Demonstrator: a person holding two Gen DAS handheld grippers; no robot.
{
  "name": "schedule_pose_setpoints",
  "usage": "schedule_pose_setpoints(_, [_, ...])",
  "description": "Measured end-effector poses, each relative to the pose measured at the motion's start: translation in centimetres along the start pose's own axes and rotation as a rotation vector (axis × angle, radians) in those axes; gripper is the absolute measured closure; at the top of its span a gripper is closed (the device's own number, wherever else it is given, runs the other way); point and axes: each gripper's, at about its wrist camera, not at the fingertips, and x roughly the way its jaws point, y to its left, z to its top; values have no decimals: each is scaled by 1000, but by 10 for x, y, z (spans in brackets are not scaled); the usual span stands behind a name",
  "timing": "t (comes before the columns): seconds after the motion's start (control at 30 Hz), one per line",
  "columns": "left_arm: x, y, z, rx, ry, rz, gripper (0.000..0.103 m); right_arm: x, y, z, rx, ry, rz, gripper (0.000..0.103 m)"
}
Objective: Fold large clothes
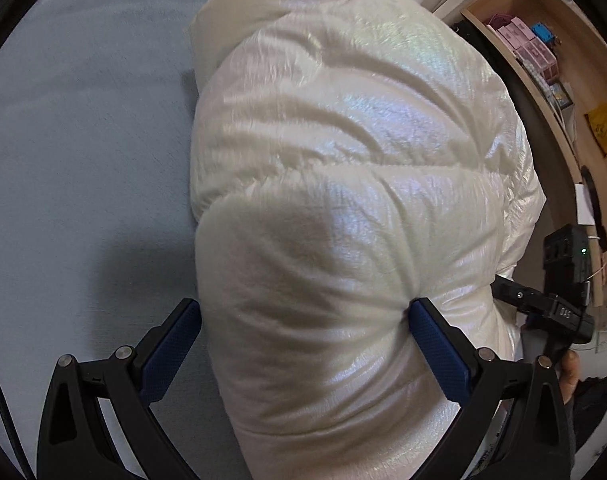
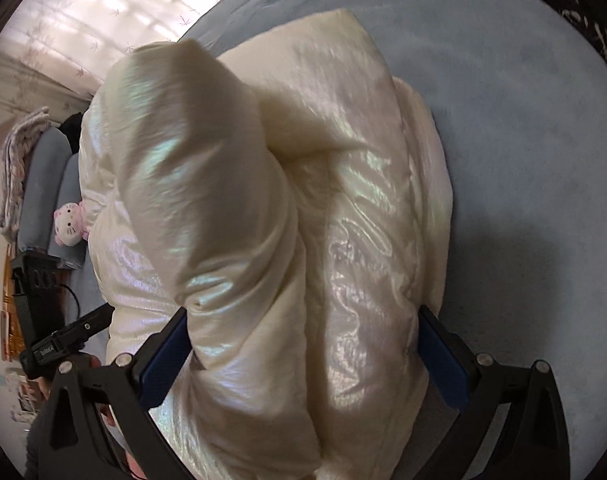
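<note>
Although the puffy white jacket already lies bunched into a thick bundle on the pale blue bed, the fold looks only partly done, since the layers sit loose and rounded, not flat. Between the fingers of the left gripper a fat padded fold fills the whole gap, both blue pads pressing into it, so the jaws stand wide yet hold the jacket. The right gripper does the same from the other side: its pads are spread wide with the jacket squeezed between them, and ahead of it a rolled part, perhaps a sleeve or the hood, rises over the rest of the bundle. I judge that the main halving is made and that pressing down, squaring the edges and perhaps one more fold remain. For room, bare bed stretches well out to the left of the left gripper and to the right of and beyond the right gripper, so either tool could draw outward freely. Toward the other side things are tighter: right of the left gripper stand wooden shelves near the bed, and left of the right gripper sit a plush toy and grey pillows, with the other tool just beside.
</note>
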Motion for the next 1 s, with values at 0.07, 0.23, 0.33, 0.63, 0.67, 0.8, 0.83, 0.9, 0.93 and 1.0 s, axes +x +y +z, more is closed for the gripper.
schedule_pose_setpoints(0.07, [5, 3, 0, -17, 11, -25, 0, 2, -4, -1, 18, 7, 16, 0])
schedule_pose_setpoints(0.23, [14, 17, 0, -54, 53, -87, 0, 8, -24, -4, 86, 45, 82, 0])
schedule_pose_setpoints(0.33, [19, 24, 0, -62, 79, -112, 0, 11, -31, -6, 121, 63, 115, 0])
schedule_pose_setpoints(0.63, [34, 38, 15, -71, 106, -183, 0, 21, -66, -8, 171, 66, 315, 0])
schedule_pose_setpoints(0.67, [34, 39, 16, -73, 108, -193, 0, 23, -68, -9, 170, 63, 328, 0])
schedule_pose_setpoints(0.8, [33, 44, 15, -68, 100, -213, 0, 22, -75, -10, 149, 48, 357, 0])
schedule_pose_setpoints(0.83, [29, 49, 9, -58, 97, -213, 0, 20, -74, -11, 137, 41, 359, 0])
schedule_pose_setpoints(0.9, [22, 53, 1, -22, 86, -207, 0, 23, -69, -11, 116, 34, 357, 0])
schedule_pose_setpoints(0.93, [25, 44, -4, -1, 78, -199, 0, 23, -68, -11, 100, 31, 357, 0])
schedule_pose_setpoints(1.0, [23, 33, -5, 60, 53, -178, 0, 20, -61, -11, 54, 27, 355, 0])
